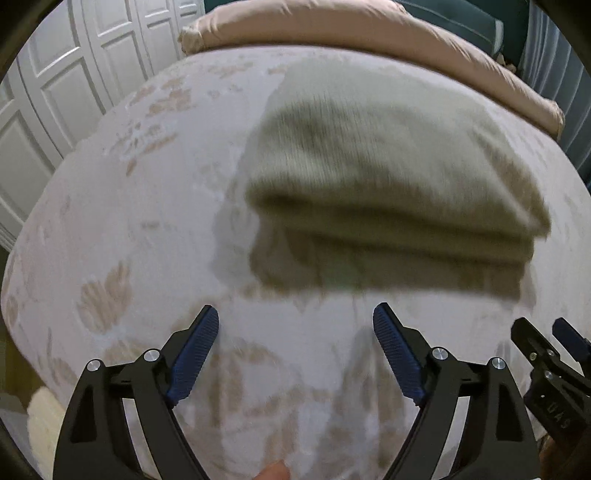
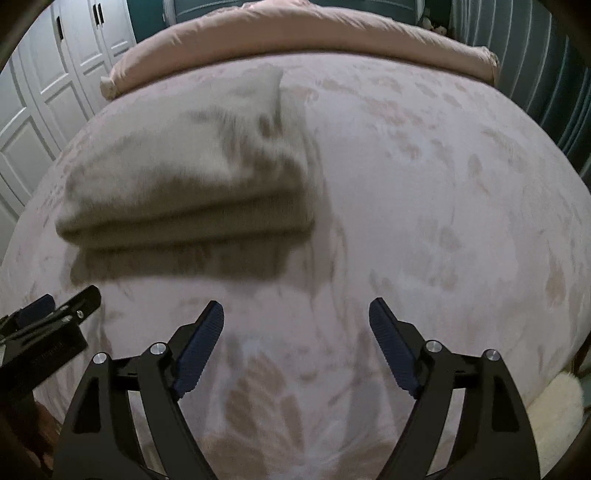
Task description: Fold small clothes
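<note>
A folded olive-beige knit garment (image 1: 388, 192) lies in stacked layers on the bed, ahead of my left gripper (image 1: 295, 321). The left gripper is open and empty, a short way in front of the garment's near edge. In the right wrist view the same garment (image 2: 192, 177) lies ahead and to the left. My right gripper (image 2: 295, 314) is open and empty over bare bedspread. Each gripper shows at the edge of the other's view: the right one (image 1: 546, 339) and the left one (image 2: 70, 302). Both views are motion-blurred.
The bed has a pale bedspread with a tan leaf pattern (image 2: 424, 184). A rolled pink duvet (image 1: 332, 29) lies along the far side. White panelled wardrobe doors (image 1: 55, 92) stand at the left. A cream fluffy thing (image 2: 554, 402) sits by the bed's near right edge.
</note>
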A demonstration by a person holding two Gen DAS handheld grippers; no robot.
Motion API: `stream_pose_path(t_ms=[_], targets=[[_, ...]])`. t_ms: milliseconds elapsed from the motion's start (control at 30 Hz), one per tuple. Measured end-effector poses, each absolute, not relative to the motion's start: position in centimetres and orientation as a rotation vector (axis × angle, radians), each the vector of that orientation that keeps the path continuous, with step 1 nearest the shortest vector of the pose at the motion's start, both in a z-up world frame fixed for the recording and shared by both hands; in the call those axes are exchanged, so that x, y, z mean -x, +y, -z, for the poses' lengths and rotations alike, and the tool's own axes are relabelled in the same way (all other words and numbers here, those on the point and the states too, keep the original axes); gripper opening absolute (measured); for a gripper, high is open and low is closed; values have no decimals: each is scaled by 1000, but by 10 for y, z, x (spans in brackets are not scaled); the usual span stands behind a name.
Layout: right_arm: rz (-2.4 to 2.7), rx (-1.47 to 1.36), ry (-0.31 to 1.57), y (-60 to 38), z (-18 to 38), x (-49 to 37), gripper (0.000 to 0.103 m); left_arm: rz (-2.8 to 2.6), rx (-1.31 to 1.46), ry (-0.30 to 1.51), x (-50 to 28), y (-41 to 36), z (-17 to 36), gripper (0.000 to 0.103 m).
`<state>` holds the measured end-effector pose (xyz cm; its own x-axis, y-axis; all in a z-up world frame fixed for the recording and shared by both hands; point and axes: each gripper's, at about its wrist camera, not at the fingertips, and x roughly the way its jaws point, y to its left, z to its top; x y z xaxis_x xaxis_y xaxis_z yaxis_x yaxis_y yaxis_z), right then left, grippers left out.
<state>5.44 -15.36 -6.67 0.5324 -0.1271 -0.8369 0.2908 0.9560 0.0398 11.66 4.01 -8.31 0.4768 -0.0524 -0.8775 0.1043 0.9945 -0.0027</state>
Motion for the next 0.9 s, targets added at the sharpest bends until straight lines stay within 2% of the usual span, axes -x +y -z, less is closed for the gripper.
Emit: stream_pose_path(t_ms=[67,200,400,900], targets=[[250,-181,996,-150,74,-51,79,86,-72,1047,-109,38,86,83],[258,-134,983,-141,78,-48,88,79,-101,1024,-103,34,91,86],[270,-91,967,-131,83,-48,95,56,-120,1004,-101,30,98,90],[277,-109,973,-130,88,-51,97,24,-119,1001,-98,27,99,91]])
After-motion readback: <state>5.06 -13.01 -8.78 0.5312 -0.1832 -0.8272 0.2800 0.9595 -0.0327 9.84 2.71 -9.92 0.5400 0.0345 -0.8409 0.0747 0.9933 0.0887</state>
